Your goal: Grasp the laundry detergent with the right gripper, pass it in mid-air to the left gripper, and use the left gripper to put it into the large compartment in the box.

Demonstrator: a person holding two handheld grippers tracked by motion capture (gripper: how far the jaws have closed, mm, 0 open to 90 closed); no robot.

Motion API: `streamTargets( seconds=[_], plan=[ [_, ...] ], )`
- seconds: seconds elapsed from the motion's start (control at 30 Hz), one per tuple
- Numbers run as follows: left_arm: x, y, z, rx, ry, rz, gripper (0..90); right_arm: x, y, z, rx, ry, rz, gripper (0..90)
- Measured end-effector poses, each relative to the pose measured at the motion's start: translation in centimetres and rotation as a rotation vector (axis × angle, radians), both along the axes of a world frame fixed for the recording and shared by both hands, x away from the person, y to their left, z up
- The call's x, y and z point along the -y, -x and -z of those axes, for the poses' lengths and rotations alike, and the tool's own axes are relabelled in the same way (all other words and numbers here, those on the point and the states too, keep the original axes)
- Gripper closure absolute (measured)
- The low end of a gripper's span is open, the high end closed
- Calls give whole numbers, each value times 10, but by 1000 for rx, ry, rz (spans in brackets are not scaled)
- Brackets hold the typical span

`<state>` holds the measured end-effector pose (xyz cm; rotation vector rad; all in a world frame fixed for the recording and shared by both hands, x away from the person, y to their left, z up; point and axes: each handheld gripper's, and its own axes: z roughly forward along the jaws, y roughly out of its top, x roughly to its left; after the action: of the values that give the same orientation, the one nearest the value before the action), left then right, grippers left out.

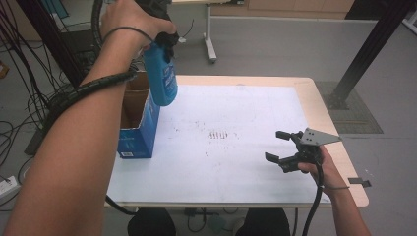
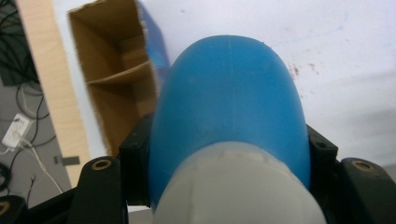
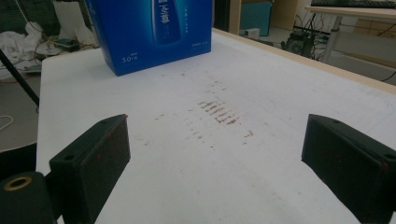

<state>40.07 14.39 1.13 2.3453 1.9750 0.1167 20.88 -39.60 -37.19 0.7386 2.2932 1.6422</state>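
The left gripper (image 1: 166, 42) has its jaws pinching the blue bottle (image 1: 162, 76) near its white cap, and the bottle hangs with its bottom down, just above the open top of the blue carton (image 1: 139, 129) at the counter's (image 1: 255, 187) nine o'clock edge. In my judgement the step is to lower the bottle into the carton. To do it well, keep the bottle upright, center its bottom over the free compartment beside the cardboard divider (image 2: 119, 74), and descend slowly without touching the walls. The right gripper (image 1: 278, 146), at four o'clock, rests with its jaws spread and nothing between them; it could steady the carton.
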Motion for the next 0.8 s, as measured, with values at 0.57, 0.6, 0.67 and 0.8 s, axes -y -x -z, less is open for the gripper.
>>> streamTargets(
  seconds=[0.57, 0.6, 0.67, 0.8],
  plan=[
    [-50, 4, 7, -2, -13, -132, 376, -3, 3, 1, 13, 8, 34, 39],
    [-53, 4, 7, -1, -9, -136, 377, -3, 3, 0, 13, 8, 34, 40],
    [-59, 4, 8, -4, 0, -153, 377, -3, 3, 0, 15, 9, 36, 39],
    [-64, 4, 11, -2, -10, -168, 377, -1, 4, 0, 17, 7, 41, 40]
  ],
)
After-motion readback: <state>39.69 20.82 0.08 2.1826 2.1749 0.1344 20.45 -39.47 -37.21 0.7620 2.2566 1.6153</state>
